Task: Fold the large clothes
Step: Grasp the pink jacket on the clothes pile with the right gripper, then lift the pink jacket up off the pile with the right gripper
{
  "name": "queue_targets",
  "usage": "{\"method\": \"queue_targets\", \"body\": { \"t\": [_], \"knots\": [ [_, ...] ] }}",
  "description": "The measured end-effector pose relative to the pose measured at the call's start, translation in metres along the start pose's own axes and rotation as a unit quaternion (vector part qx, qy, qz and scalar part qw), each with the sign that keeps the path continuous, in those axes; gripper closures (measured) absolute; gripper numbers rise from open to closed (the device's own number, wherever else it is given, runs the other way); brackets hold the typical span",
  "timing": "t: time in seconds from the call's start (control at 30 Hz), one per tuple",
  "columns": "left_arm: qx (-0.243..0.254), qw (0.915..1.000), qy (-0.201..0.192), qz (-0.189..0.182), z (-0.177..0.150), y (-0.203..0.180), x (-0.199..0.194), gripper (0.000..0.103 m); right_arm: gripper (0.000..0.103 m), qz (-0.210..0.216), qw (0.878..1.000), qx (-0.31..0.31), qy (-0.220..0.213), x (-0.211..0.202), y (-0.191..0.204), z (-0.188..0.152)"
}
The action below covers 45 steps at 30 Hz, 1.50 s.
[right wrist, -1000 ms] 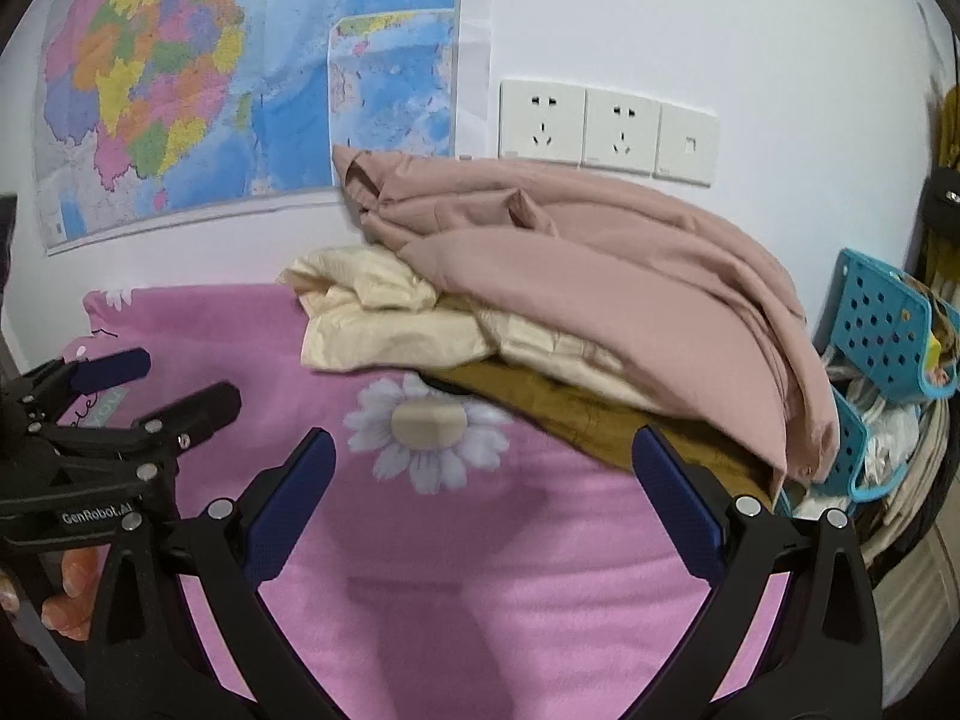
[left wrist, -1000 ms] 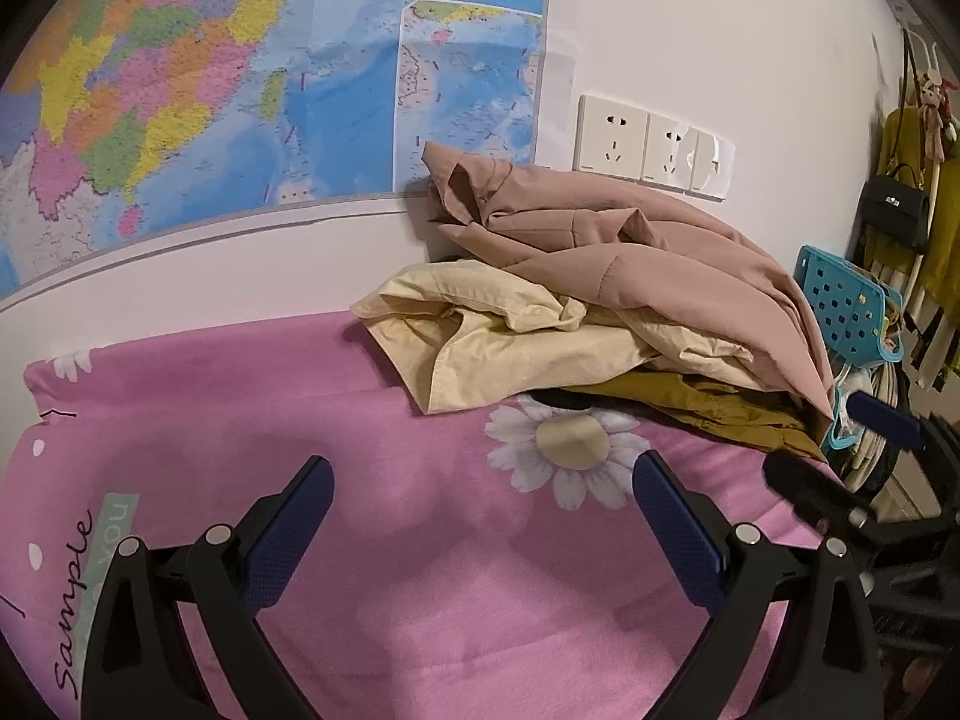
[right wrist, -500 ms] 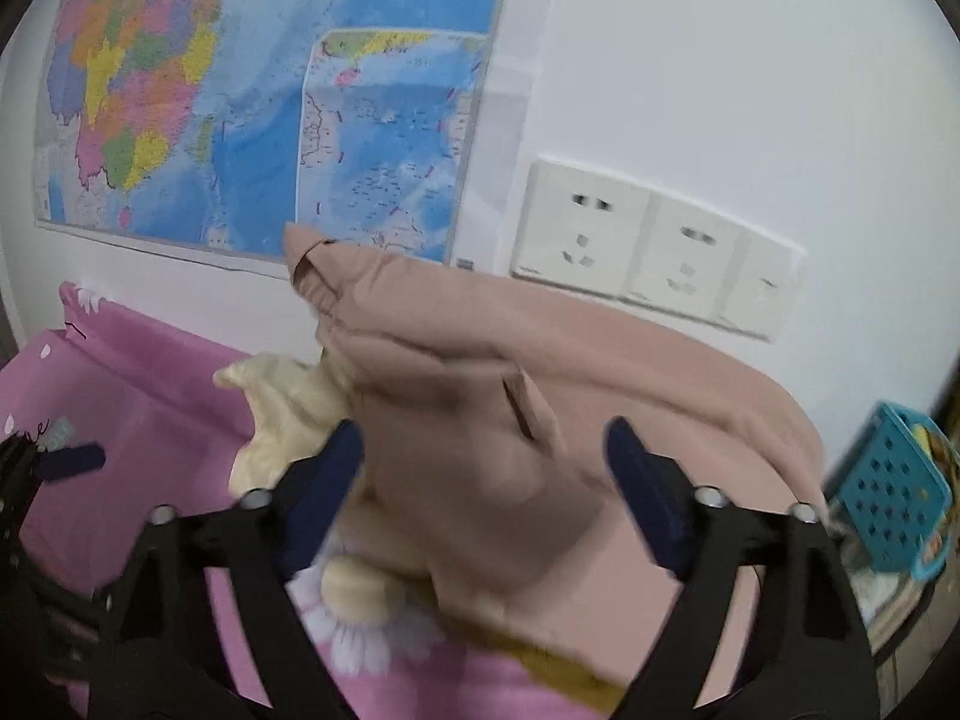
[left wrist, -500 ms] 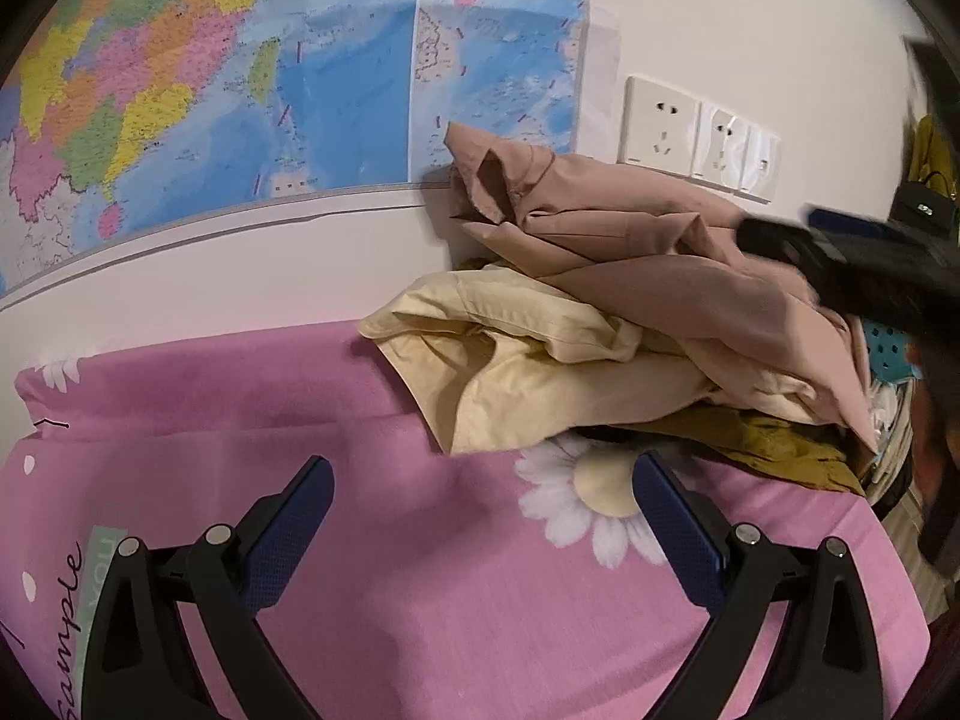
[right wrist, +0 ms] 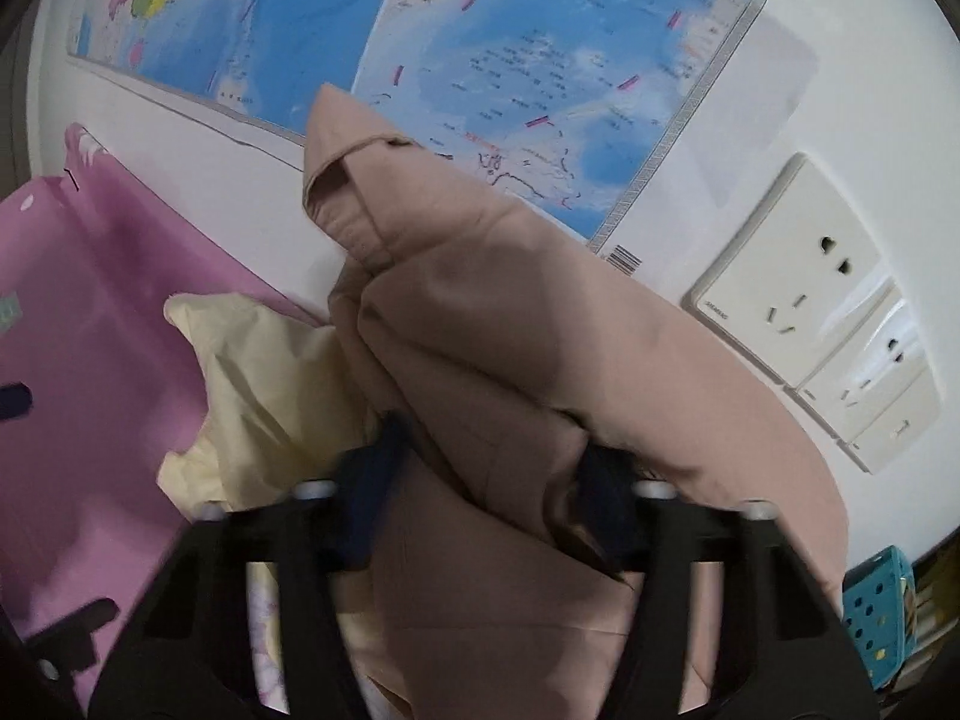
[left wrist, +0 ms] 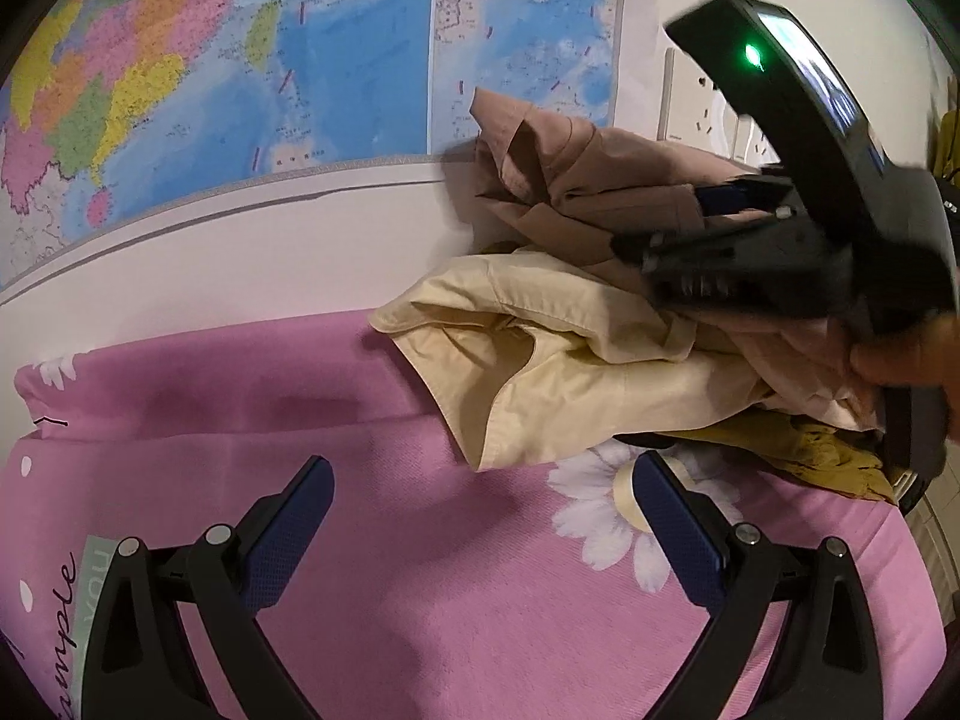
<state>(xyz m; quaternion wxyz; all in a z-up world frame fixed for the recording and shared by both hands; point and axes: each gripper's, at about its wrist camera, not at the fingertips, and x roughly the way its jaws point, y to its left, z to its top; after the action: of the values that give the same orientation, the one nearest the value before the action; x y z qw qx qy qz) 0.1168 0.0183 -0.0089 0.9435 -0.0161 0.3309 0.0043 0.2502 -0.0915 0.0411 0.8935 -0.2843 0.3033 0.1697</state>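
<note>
Against the wall at the far edge of the pink bedsheet [left wrist: 372,570] lies a heap of clothes, and the topmost piece is a dusty-pink garment [right wrist: 480,324], crumpled, with one cuffed end sticking up in front of the wall map [right wrist: 540,48]. The right hand-held gripper [right wrist: 486,498] is pushed into this garment: its jaws are closing, with a thick fold of the pink cloth between the blue pads [right wrist: 366,504]. From the right wrist view the pads look to be at the cloth on both sides, but blur hides whether they already press it. In the left wrist view the same gripper reaches in from the right edge over the heap, its dark body showing a green light, and part of the person's hand [left wrist: 906,354] shows below it.

Under the pink garment lies a pale yellow garment [left wrist: 558,372], spilling toward the middle of the sheet, and beneath that a mustard-brown garment [left wrist: 798,450] shows at the right edge of the heap. A white daisy print [left wrist: 618,498] on the sheet lies just in front of the heap.

The left hand-held gripper [left wrist: 480,516] hangs over bare sheet near the front edge, jaws wide with nothing between them, well short of the clothes.

White wall sockets [right wrist: 798,294] sit to the right of the map, and a turquoise perforated basket [right wrist: 882,612] shows at the right, beyond the heap.
</note>
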Motion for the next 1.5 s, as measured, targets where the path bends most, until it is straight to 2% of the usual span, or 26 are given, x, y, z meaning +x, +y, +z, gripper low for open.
{"method": "queue_targets", "body": {
  "t": [0.03,0.1,0.2,0.27,0.33,0.4,0.43,0.5,0.53,0.57,0.6,0.63,0.7,0.83,0.9,1.0,1.1,1.2,1.3,1.33,1.5],
  "knots": [
    [0.001,1.0,0.0,0.002,0.0,0.001,0.001,0.007,0.079,-0.004,1.0,-0.001,-0.001,-0.003,-0.003,0.002],
    [0.0,1.0,-0.001,0.003,-0.001,0.004,0.002,0.007,0.087,-0.011,1.0,0.008,-0.026,-0.022,-0.017,0.002],
    [-0.005,1.0,0.0,0.004,-0.001,0.011,0.006,0.007,0.086,0.017,0.995,0.069,-0.068,-0.054,-0.048,-0.003],
    [-0.006,1.0,0.005,0.005,-0.001,0.013,0.012,0.007,0.078,0.033,0.995,0.075,-0.063,-0.058,-0.057,-0.009],
    [-0.003,0.9999,0.009,0.008,-0.001,0.013,0.016,0.007,0.062,0.016,0.998,0.041,-0.048,-0.051,-0.048,-0.016],
    [-0.004,0.9999,0.01,0.009,-0.001,0.013,0.017,0.007,0.06,0.019,0.999,0.015,-0.032,-0.041,-0.033,-0.019],
    [-0.004,0.9999,0.01,0.009,-0.001,0.013,0.017,0.007,0.048,0.009,0.999,0.006,-0.03,-0.037,-0.026,-0.019],
    [-0.003,0.9999,0.011,0.01,-0.002,0.014,0.017,0.007,0.035,-0.009,0.999,-0.017,-0.043,-0.031,-0.014,-0.017],
    [-0.001,0.9999,0.013,0.01,-0.002,0.014,0.017,0.007,0.041,-0.019,0.998,-0.032,-0.042,-0.026,-0.006,-0.016],
    [0.0,0.9999,0.013,0.01,-0.003,0.014,0.018,0.007,0.054,-0.021,0.999,-0.04,-0.031,-0.021,0.0,-0.014],
    [0.0,0.9999,0.013,0.01,-0.004,0.015,0.017,0.007,0.077,-0.02,0.999,-0.041,-0.02,-0.017,0.003,-0.013],
    [0.0,0.9999,0.013,0.011,-0.003,0.016,0.017,0.007,0.086,-0.024,0.999,-0.035,-0.014,-0.017,0.001,-0.011],
    [0.001,0.9999,0.011,0.009,-0.003,0.017,0.017,0.007,0.09,-0.025,0.999,-0.017,-0.038,-0.034,-0.009,-0.001],
    [0.007,1.0,0.002,0.0,0.0,0.017,0.014,0.007,0.091,-0.022,0.989,0.063,-0.128,-0.12,-0.062,0.014],
    [0.011,0.9998,-0.009,-0.016,0.005,0.016,0.011,0.007,0.092,-0.029,0.982,0.091,-0.165,-0.166,-0.09,0.018],
    [0.011,0.9986,-0.032,-0.041,0.013,0.012,0.006,0.007,0.092,-0.033,0.971,0.134,-0.195,-0.214,-0.129,0.018],
    [0.013,0.9946,-0.053,-0.088,0.022,0.002,0.0,0.007,0.092,-0.042,0.963,0.156,-0.214,-0.253,-0.161,0.016],
    [0.031,0.9867,-0.07,-0.143,0.027,-0.015,-0.009,0.007,0.092,-0.038,0.954,0.182,-0.234,-0.282,-0.179,-0.003],
    [0.055,0.9743,-0.082,-0.202,0.025,-0.031,-0.019,0.007,0.092,-0.036,0.947,0.194,-0.255,-0.307,-0.188,-0.007],
    [0.066,0.9676,-0.088,-0.227,0.023,-0.039,-0.024,0.007,0.092,-0.038,0.946,0.194,-0.257,-0.315,-0.189,-0.006],
    [0.106,0.9443,-0.118,-0.288,0.02,-0.075,-0.038,0.007,0.092,-0.042,0.947,0.188,-0.257,-0.339,-0.19,-0.007]
  ]
}}
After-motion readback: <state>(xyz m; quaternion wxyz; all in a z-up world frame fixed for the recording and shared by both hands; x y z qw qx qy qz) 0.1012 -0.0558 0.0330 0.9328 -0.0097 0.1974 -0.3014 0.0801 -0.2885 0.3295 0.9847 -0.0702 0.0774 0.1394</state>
